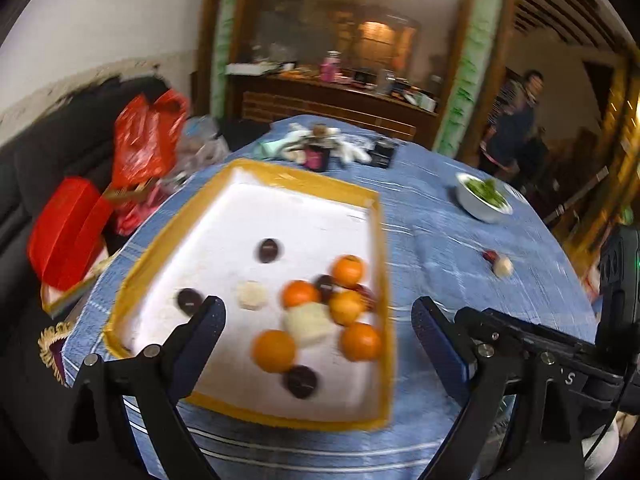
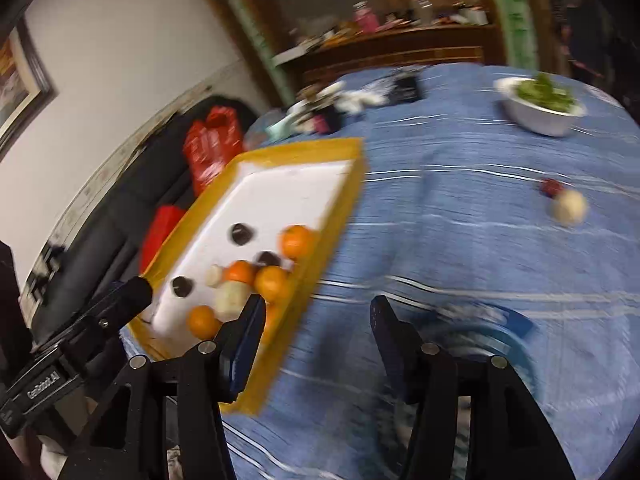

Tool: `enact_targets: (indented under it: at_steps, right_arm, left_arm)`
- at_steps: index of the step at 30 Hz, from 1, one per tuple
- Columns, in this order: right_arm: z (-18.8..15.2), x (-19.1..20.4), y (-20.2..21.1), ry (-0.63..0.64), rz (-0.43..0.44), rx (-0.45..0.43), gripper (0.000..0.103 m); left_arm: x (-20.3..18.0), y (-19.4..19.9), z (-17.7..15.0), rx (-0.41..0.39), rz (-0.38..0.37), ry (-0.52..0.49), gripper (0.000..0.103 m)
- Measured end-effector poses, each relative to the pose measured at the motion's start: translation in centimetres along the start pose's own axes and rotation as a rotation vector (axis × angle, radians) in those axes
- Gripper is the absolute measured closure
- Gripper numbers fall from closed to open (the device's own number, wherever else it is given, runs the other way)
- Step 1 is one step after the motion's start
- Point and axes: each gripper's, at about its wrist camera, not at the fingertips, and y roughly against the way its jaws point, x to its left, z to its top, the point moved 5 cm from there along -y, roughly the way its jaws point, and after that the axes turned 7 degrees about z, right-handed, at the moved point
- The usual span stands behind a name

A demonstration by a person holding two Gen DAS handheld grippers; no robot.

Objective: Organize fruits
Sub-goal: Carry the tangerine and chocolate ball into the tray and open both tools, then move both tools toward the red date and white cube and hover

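A yellow-rimmed tray [image 1: 304, 178] [image 2: 304, 148] with a white floor lies on the blue striped cloth. It holds several oranges [image 1: 274, 350] [image 2: 296, 240], several dark round fruits [image 1: 270, 250] [image 2: 240, 234] and pale pieces [image 1: 251, 295] [image 2: 232, 296]. My left gripper [image 1: 320, 312] hangs open over the tray's near half, its pads touching nothing. My right gripper [image 2: 318, 306] stands open over bare cloth just right of the tray's rim. Out on the cloth to the right lie a small red fruit [image 1: 490, 256] [image 2: 552, 187] and a pale round one [image 1: 503, 267] [image 2: 570, 207], side by side.
A white bowl of greens [image 1: 482, 200] [image 2: 540, 116] stands at the far right of the table. Small clutter [image 1: 320, 148] lines the far edge. Red bags [image 1: 144, 140] sit on a dark sofa at left. A person [image 1: 516, 128] stands behind. A blurred blue round thing [image 2: 500, 336] lies near my right fingers.
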Motion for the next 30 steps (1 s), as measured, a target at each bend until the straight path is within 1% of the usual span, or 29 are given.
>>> enact_targets:
  at_steps: [2,5,10,16,21,26,30]
  right_arm:
    - [-0.7,-1.6,1.9,-0.04,-0.027,-0.044,0.041]
    - [-1.4,-3.5,4.0,-0.089,-0.049,-0.089,0.04]
    - [-2.5,-5.6,6.3,-0.135,-0.077,-0.128,0.039]
    - [-3.2,-6.4,7.7,-0.133,-0.074,-0.158,0.036]
    - [-3.5,-7.1,8.5,-0.143,-0.07,-0.177,0.035]
    - [-3.8,-7.9,8.8,-0.162,-0.067,-0.185,0.034]
    - [-4.0,-8.2,8.7,-0.174,-0.071,-0.181,0.034]
  left_arm:
    - [-2.2,1.0,-0.4,-0.013,0.009,-0.049,0.009]
    - [-4.8,2.1,-1.0,-0.024,0.001,-0.103,0.009]
    - [-8.1,3.3,-1.9,-0.024,-0.002,-0.162,0.009]
    - [-10.1,3.9,-2.5,-0.025,0.016,-0.195,0.009]
    - [-11.5,4.3,-3.0,-0.024,0.014,-0.226,0.009]
    - [-12.3,4.0,-3.4,-0.011,0.001,-0.245,0.009]
    - [-12.7,3.4,-3.8,0.026,-0.034,-0.236,0.009]
